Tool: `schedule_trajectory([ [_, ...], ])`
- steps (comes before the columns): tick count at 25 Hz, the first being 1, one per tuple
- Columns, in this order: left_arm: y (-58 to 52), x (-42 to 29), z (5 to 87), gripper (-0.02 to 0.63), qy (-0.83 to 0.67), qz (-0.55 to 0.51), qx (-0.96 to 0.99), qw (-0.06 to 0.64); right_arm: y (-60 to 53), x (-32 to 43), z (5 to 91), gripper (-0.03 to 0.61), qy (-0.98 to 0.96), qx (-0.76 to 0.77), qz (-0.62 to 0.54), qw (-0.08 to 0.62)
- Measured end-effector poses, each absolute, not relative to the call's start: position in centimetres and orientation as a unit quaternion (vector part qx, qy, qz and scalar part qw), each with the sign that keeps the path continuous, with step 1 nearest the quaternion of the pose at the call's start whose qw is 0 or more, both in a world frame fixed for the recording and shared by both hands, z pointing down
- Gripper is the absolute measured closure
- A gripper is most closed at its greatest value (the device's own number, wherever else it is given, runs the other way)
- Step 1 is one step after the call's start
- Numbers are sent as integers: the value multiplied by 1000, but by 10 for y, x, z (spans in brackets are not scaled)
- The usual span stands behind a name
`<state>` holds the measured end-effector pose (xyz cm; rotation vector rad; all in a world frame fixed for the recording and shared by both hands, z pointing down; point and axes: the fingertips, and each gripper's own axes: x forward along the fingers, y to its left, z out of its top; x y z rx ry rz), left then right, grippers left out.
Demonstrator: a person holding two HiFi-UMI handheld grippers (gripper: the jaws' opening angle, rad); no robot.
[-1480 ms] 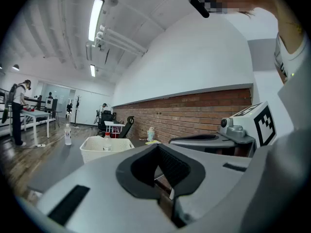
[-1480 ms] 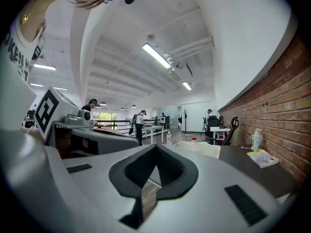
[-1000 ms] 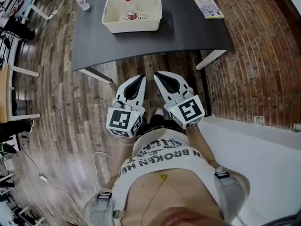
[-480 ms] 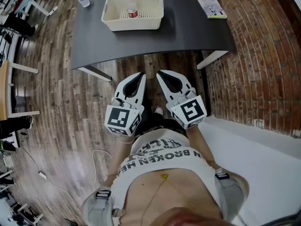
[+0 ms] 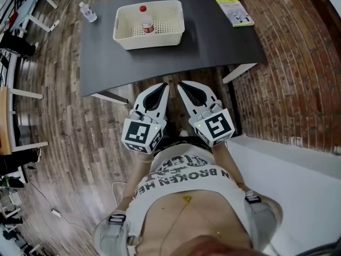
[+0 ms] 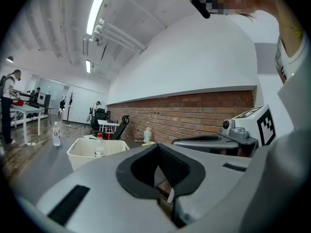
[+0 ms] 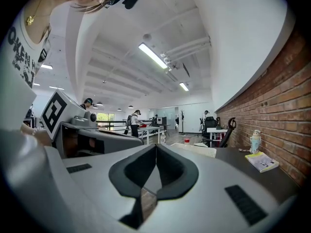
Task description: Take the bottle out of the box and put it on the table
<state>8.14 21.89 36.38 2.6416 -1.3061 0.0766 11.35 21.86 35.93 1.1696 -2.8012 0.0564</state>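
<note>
A clear bottle [image 5: 144, 19] with a red cap stands upright inside a cream mesh box [image 5: 154, 34] on the dark grey table [image 5: 213, 41]. The left gripper view shows the bottle [image 6: 99, 147] and box [image 6: 82, 154] well ahead. Both grippers are held side by side in front of the person's waist, pointing at the table's near edge. My left gripper [image 5: 164, 86] is shut and empty, its tips meeting [image 6: 156, 146]. My right gripper [image 5: 180, 84] is also shut on nothing [image 7: 156, 146]. Both are well short of the box.
A second clear bottle [image 5: 88, 12] stands at the table's far left corner. A yellow booklet [image 5: 235, 11] and a small figure lie at the far right. A brick wall [image 5: 298, 68] runs along the right; white table legs [image 5: 238, 72] show below the edge. People stand at desks far off.
The person has stepped toward the table. Both grippers have moved forward together, so their tips now sit near the table's front edge. Their jaws have stayed shut.
</note>
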Motion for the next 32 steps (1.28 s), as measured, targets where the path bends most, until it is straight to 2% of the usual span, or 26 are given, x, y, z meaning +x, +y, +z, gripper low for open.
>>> schedule_trajectory([
  [32, 115, -12, 380, 606, -414, 15, 902, 118, 109, 23, 372, 569, -908, 413, 18, 66],
])
